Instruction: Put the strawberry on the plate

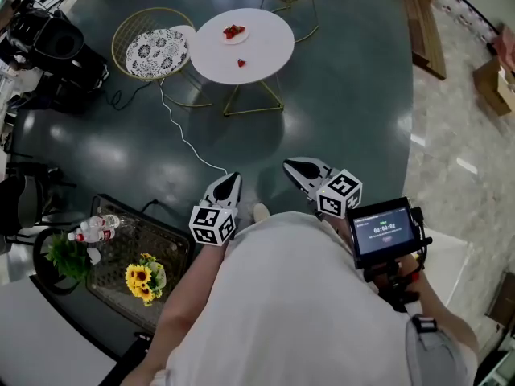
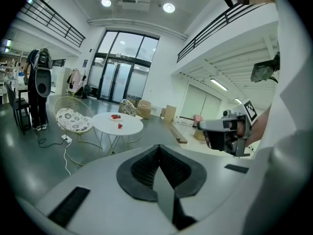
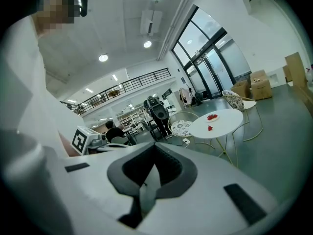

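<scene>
The round white bench (image 1: pixel 241 47) stands well ahead of both tools, across a stretch of dark floor (image 1: pixel 338 111), with a wire chair (image 1: pixel 153 48) bearing a patterned cushion beside it, off to the left tool's side. The left tool (image 1: pixel 226 186) and the right tool (image 1: pixel 303 169) are held out side by side and point toward the bench. Each has its jaws pressed together with nothing between them, as both gripper views show.

On the far part of the bench sits a small plate (image 1: pixel 244 35) that already carries a few red berries. The loose strawberry (image 1: pixel 241 63) lies on the bare benchtop, apart from the plate and on the side nearer the tools.

The strawberry is likely light, soft and easily bruised, and its skin may be a little slippery. A gentle pinch across its widest part, jaws opened only a bit wider than the fruit, would probably hold it without crushing.
</scene>
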Available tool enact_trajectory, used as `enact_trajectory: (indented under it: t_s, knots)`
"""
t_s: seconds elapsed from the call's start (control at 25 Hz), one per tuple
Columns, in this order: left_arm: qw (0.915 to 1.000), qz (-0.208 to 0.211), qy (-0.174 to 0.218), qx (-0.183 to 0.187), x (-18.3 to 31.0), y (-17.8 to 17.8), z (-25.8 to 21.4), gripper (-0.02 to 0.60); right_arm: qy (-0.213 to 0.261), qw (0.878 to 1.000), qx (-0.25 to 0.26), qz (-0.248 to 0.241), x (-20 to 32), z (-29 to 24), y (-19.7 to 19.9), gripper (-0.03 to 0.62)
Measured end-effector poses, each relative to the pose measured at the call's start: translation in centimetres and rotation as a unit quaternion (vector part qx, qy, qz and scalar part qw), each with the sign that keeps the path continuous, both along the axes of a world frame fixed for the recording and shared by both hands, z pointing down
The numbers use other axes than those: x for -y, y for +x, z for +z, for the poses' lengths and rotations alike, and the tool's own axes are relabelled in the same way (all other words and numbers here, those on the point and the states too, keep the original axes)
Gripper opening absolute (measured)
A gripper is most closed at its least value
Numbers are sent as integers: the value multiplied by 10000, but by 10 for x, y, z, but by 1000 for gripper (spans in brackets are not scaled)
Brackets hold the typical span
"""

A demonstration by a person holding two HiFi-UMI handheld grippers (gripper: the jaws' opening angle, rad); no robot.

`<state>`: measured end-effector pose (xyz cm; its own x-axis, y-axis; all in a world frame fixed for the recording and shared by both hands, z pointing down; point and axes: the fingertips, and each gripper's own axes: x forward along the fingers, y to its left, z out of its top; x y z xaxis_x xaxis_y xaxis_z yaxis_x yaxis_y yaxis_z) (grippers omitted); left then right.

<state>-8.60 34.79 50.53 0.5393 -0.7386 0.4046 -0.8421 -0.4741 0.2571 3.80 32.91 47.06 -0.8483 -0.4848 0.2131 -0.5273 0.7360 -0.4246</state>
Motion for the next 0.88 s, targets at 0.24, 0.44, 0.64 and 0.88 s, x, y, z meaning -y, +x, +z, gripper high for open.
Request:
enact_trajectory:
  t_s: [0.24,0.44,0.64,0.88]
  knots:
    - [9999,136,-36,-95,20,-29,2,8,-7,9997,-40,227,19,0,-26,6]
    - [9996,228,-85,-171,29,-46,5,8,-80,9990,-116,431,26,3,-38,6]
    - [9993,289,-118,-224,40,-62,10,8,-113,9981,-177,585,38,7,-50,6]
    - [9993,237,-132,-275,57,-77,12,8,-130,9976,-280,612,54,8,-62,6]
